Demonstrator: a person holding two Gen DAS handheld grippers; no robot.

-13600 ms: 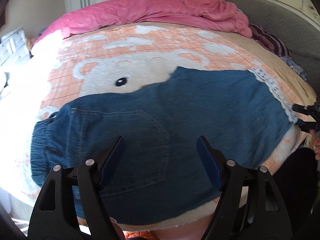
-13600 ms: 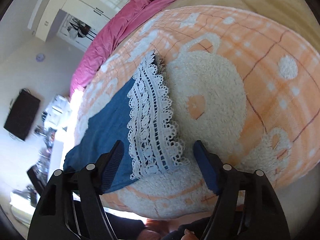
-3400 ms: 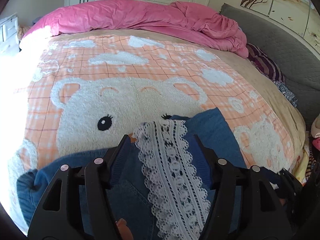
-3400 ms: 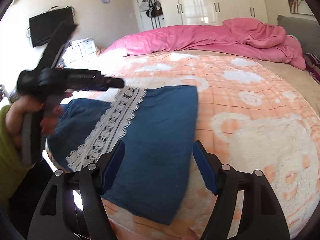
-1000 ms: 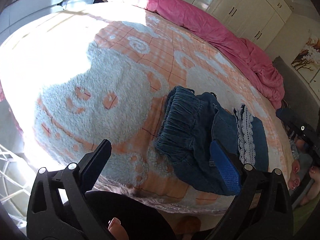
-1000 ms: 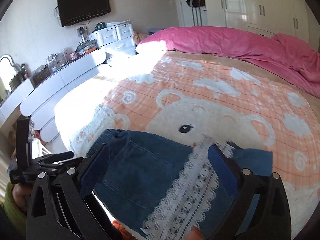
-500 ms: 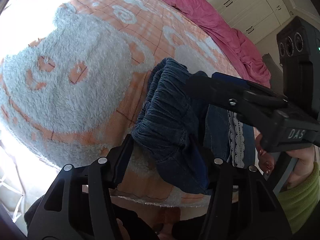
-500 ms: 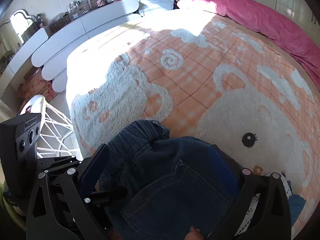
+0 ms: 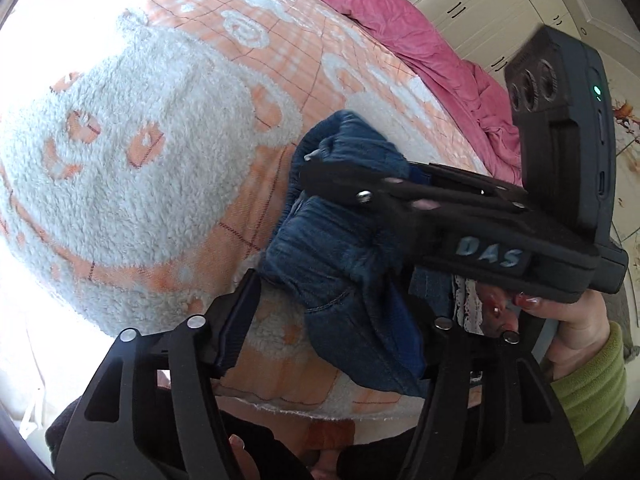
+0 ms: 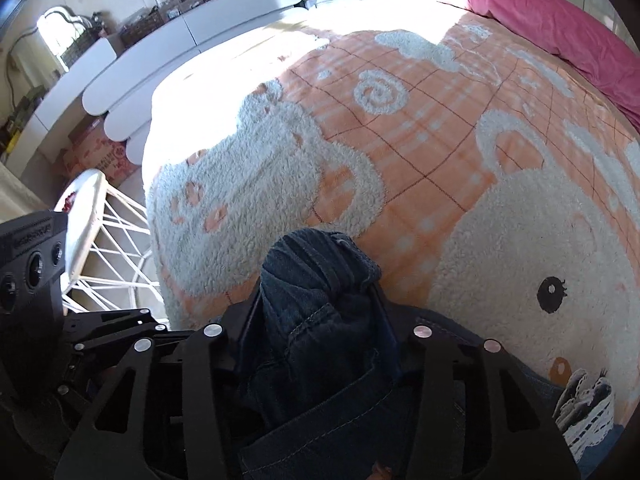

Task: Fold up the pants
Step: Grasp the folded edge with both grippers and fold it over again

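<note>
From the left wrist we see our right gripper (image 9: 320, 168) side-on, its black fingers clamped across the gathered waistband of the denim pants (image 9: 340, 248), and the hand (image 9: 568, 320) in a green sleeve (image 9: 592, 392) that holds it. The right wrist view hides that hand but shows the elastic band bunched tight between its blue pads, which have just been closing on it. Our left gripper (image 9: 336, 320) straddles the near corner of the waist, its jaws having just eased a little wider; whether the pads press the cloth we cannot tell. The pants lie at the near edge of the fluffy orange-and-white bear blanket (image 10: 400, 140), white lace trim (image 10: 588, 416) showing at the right. A crumpled pink duvet (image 10: 540, 12) lies beyond.
</note>
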